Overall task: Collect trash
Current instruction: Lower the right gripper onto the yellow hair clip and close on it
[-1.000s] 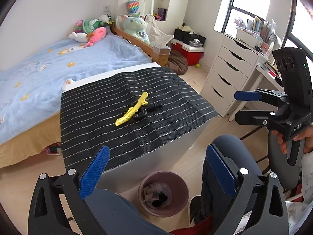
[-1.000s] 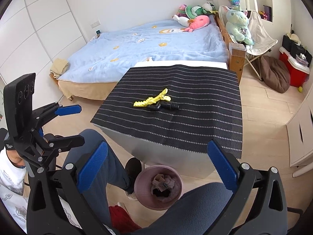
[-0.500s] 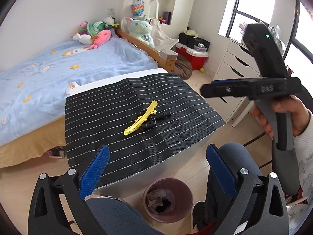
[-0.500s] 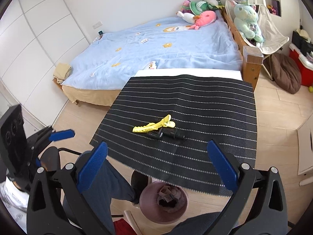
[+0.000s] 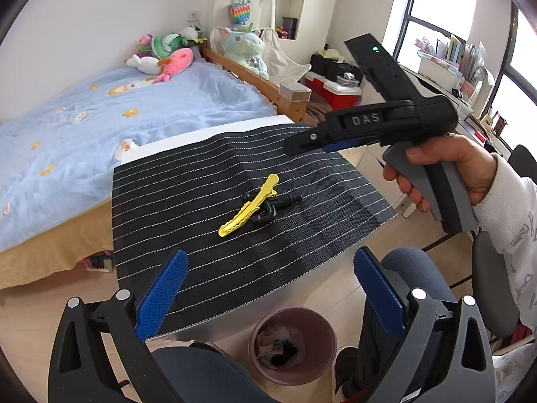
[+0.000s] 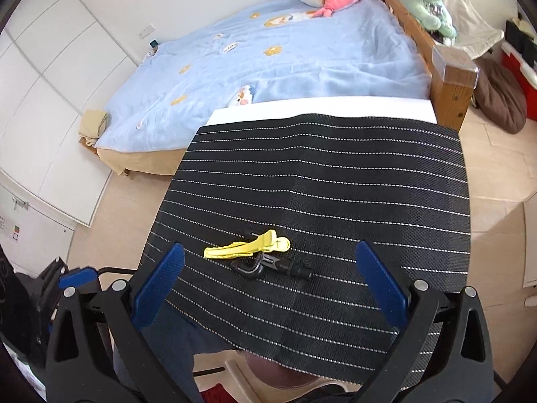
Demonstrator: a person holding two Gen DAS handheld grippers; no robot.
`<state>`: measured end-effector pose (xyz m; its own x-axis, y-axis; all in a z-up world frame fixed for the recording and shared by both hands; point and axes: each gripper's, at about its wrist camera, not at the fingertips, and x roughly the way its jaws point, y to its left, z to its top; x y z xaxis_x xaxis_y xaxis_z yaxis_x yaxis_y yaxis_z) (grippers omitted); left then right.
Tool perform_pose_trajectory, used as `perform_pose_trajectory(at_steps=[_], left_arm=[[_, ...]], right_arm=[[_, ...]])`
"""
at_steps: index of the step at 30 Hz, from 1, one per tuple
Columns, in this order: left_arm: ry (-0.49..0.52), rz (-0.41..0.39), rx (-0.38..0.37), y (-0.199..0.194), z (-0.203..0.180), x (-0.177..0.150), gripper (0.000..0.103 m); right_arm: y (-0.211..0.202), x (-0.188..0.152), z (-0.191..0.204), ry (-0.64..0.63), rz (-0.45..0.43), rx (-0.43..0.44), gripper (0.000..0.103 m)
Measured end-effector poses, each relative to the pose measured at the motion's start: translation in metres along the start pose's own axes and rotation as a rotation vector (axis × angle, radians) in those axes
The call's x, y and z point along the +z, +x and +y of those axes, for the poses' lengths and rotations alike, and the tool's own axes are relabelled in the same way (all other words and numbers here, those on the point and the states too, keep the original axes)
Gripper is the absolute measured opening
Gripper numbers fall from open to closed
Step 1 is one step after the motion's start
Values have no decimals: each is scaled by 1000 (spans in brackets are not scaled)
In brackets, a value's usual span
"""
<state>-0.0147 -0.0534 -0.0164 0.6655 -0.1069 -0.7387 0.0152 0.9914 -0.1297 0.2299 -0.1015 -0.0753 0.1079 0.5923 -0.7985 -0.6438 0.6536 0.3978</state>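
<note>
1. A hair clip (image 5: 248,206) and a plastic fitting (image 5: 268,206) lie touching near the middle of the mat (image 5: 208,174) on the counter (image 5: 201,132)
2. The clip lies on the bed side of the fitting
3. A bin (image 5: 292,345) stands on the floor below the counter's near edge
4. The bed (image 5: 117,117) lies behind the counter
5. Drawers (image 5: 376,164) stand to its right

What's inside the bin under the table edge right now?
The pink bin holds crumpled paper-like scraps and something dark. Its bottom is covered by them. In the right wrist view the striped mat hides nearly all of it.
</note>
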Motion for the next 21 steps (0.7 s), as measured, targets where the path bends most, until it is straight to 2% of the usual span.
perform_pose_trajectory(at_steps=[3, 7, 11, 13, 17, 19, 21], left_arm=[[-8, 6, 1, 2, 3, -1, 95], [-18, 14, 5, 5, 7, -2, 95], [-28, 17, 4, 7, 10, -2, 95], [-30, 19, 3, 8, 11, -2, 95], [-37, 25, 1, 11, 13, -4, 95], [-41, 29, -1, 12, 15, -5, 95], [-43, 31, -1, 12, 15, -6, 95]], right_arm=[[12, 3, -6, 29, 21, 30, 99], [27, 6, -9, 43, 57, 54, 78], [37, 5, -12, 55, 82, 77, 68], [41, 5, -12, 58, 89, 83, 55], [46, 4, -11, 53, 102, 92, 41], [48, 4, -11, 52, 106, 92, 28], [49, 4, -11, 48, 111, 93, 23]])
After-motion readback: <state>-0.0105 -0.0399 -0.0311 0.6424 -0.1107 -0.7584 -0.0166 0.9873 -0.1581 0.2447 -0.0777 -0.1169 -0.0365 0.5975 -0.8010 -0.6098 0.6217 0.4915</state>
